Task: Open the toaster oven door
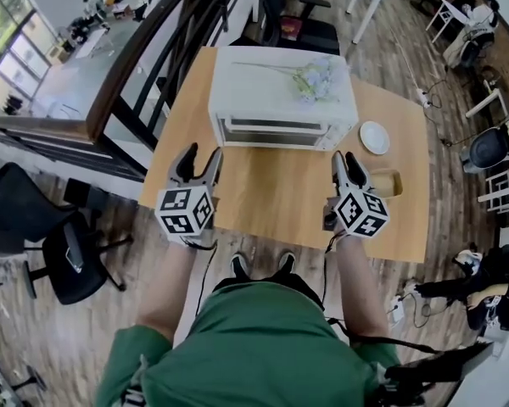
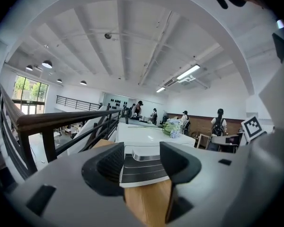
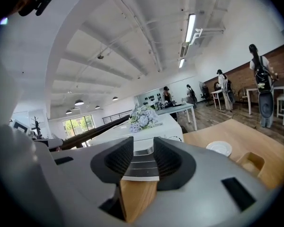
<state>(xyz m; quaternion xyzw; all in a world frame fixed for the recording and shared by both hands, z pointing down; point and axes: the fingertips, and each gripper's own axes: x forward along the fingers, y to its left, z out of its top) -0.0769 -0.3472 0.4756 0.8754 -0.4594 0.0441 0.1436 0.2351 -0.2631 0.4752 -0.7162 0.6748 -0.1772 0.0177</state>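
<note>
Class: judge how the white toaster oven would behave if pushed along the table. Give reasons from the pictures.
The toaster oven looks boxy and wide, so probably stiff and unlikely to tip. On the smooth wooden table it may slide. The flower sprig lying loose on top would likely shift.

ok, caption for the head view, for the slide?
Left tongs and right tongs open over the table, short of the closed toaster oven.

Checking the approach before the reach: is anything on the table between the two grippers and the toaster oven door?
Nothing visible does. Only bare table lies between the left gripper, the right gripper and the toaster oven door. The flowers lie on the oven's top; the plate and wooden box sit off to the right.
</note>
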